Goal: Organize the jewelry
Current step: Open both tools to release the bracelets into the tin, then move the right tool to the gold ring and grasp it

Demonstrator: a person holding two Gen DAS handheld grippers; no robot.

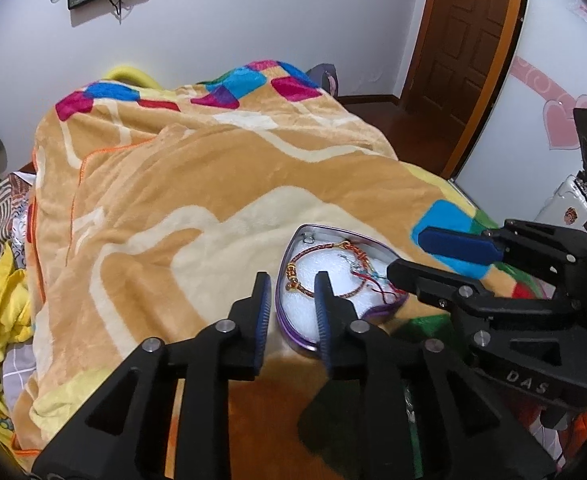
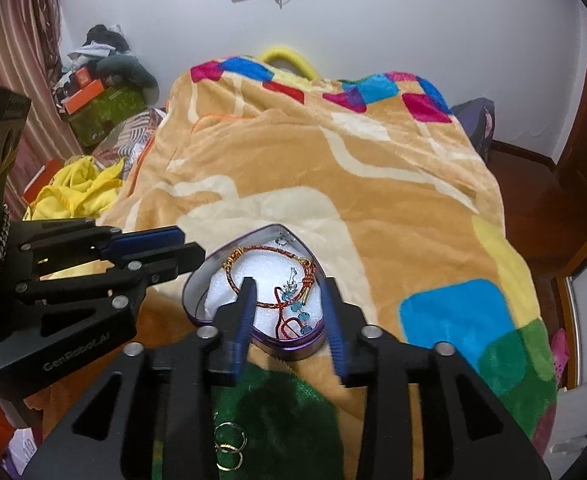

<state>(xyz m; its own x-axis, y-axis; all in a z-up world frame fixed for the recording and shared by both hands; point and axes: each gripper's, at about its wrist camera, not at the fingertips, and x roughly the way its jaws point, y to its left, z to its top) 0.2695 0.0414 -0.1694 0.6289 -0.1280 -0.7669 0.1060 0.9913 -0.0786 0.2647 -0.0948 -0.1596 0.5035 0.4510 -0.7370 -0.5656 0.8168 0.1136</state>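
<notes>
Left gripper [image 1: 292,304]: I am holding it spread open, empty, its tips hovering at the near-left rim of the heart-shaped tin [image 1: 293,340].
Heart-shaped tin: it is sitting open on the blanket [image 1: 173,184] of the bed, purple-walled, lined with white foam [image 2: 229,284].
Red braided bracelet [image 2: 249,254]: it is lying looped on the foam inside the tin, gold beads along it.
Blue bead string [image 2: 297,310]: it is lying in the tin beside the bracelet, toward its right side.
Right gripper [image 2: 289,308]: I am holding it wide open, gripping nothing, fingers straddling the tin's near wall.
Gold rings [image 2: 231,446]: they are lying on the green patch of blanket below my right gripper, outside the tin.
</notes>
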